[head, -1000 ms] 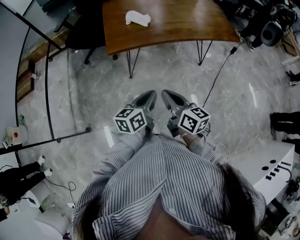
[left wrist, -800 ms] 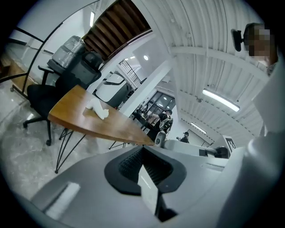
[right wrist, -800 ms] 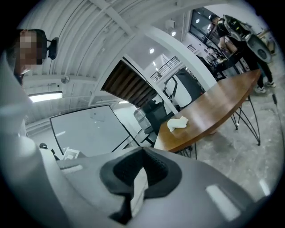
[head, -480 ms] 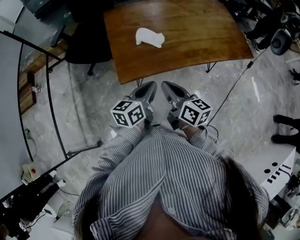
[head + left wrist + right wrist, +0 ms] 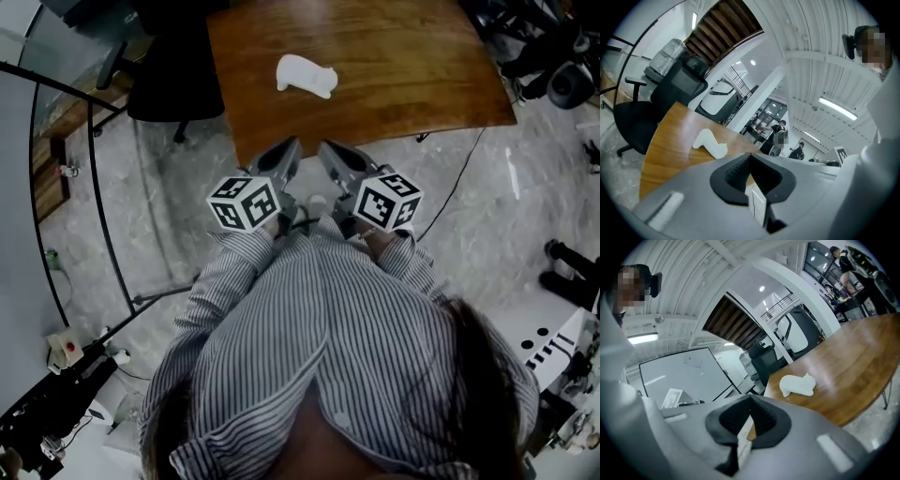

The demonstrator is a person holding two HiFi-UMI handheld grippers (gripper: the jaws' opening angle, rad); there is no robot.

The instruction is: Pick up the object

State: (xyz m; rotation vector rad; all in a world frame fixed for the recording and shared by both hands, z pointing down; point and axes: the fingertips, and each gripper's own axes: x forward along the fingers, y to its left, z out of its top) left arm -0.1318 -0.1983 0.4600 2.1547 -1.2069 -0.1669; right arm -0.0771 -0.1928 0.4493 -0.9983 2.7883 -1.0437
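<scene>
A white animal-shaped object (image 5: 307, 75) lies on its side on the brown wooden table (image 5: 403, 66), toward the table's left half. My left gripper (image 5: 288, 150) and right gripper (image 5: 325, 150) are held side by side at the table's near edge, both shut with nothing between the jaws. They point almost level toward the object, which lies well ahead of them. In the left gripper view the object (image 5: 710, 143) sits beyond the shut jaws of the left gripper (image 5: 750, 157). In the right gripper view the object (image 5: 797, 384) lies past the right gripper (image 5: 751, 401).
A black office chair (image 5: 173, 66) stands at the table's left end. A curved black metal rail (image 5: 94, 178) runs along the floor on the left. A black cable (image 5: 450, 187) trails right of the table. White equipment (image 5: 553, 347) and someone's shoes (image 5: 572, 267) are at the right.
The table and the white object have come nearer in the head view as both grippers moved forward together. The fingertips now reach the table's near edge. Both stay shut.
</scene>
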